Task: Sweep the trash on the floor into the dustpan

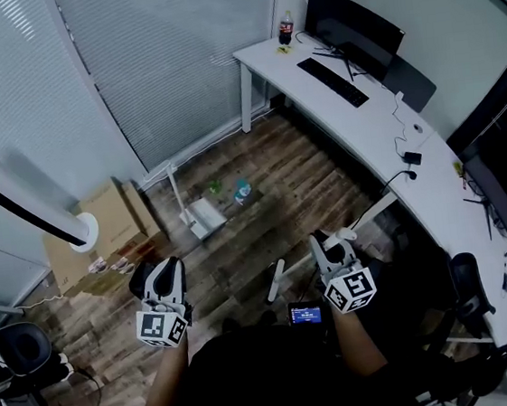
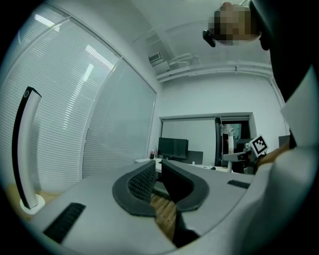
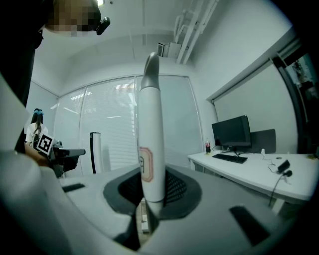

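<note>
– where's the trash?

– on the wood floor (image 1: pixel 310 177) by the blinds: a green scrap (image 1: pixel 216 187) and a pale blue scrap (image 1: pixel 242 191), near each other. the white dustpan (image 1: pixel 205 218) sits just beside them, its long handle standing up.

– and the person's hands?

– both grippers are held level, close to the body and well apart from the trash. the right gripper (image 1: pixel 331 243) (image 3: pixel 149 191) has its fingers clamped on a white handle (image 3: pixel 149 134), which stands upright between them in its own view; from above it runs slantwise toward the white table (image 1: pixel 381 128).

– the left one?

– the left gripper (image 1: pixel 160 274) (image 2: pixel 155 172) carries nothing. its fingers are all but together, with only a sliver of floor showing through.

– anything else around?

– cardboard boxes (image 1: pixel 111 227) and a tall white fan (image 1: pixel 26 201) on the left.
</note>
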`<state>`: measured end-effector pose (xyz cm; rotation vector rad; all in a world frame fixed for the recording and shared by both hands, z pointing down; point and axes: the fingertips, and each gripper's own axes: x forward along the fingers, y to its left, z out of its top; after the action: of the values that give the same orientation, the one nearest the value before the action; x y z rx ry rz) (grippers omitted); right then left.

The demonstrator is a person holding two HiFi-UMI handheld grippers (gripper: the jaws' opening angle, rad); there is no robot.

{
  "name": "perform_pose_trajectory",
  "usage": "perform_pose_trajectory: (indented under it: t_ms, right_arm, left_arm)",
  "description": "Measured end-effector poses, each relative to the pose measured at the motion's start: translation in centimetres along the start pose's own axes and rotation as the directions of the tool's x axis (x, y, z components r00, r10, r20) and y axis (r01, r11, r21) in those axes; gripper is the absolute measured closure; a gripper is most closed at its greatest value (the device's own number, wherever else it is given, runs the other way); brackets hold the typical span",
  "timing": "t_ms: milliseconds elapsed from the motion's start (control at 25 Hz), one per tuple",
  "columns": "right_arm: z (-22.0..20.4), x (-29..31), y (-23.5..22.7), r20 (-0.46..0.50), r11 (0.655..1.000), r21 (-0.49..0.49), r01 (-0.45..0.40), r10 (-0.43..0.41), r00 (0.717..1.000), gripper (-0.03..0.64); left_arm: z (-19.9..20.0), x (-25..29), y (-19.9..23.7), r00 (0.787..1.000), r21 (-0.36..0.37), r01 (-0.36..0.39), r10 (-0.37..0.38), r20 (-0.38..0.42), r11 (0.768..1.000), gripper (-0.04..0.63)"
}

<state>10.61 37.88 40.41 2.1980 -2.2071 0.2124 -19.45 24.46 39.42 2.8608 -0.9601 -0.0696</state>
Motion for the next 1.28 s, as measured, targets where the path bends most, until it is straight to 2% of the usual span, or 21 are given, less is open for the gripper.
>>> perform_pose_trajectory:
  t_ms: [320, 720, 920, 1280]
  right_arm:
    - [0.4, -0.8, -1.9, 0.016, 1.0, 0.007, -0.016, 0.016, 1.0, 0.565]
    - [0.2, -1.7, -4.9, 0.044, 0.999, 0.017, -0.049, 0.048, 0.998, 0.565]
    - [-0.8, -2.0, -6.2, 0.042, 0.998, 0.031, -0.057, 0.056, 0.998, 0.564]
    - [-1.0, -2.0, -7.8, 0.046, 0.996, 0.039, -0.076, 0.074, 0.996, 0.563]
  left_arm:
    - [-0.2, 0.5, -1.7, 0.999, -0.016, 0.001, -0.001, -0.04, 1.0, 0.497]
    - [-1.6, 1.3, -5.1, 0.998, -0.039, -0.025, 0.022, -0.064, 0.999, 0.497]
    - [-1.7, 1.5, -7.5, 0.996, -0.021, -0.021, 0.019, -0.083, 1.0, 0.497]
    - [-2.3, 2.8, -6.5, 0.995, -0.031, -0.025, 0.021, -0.102, 0.999, 0.497]
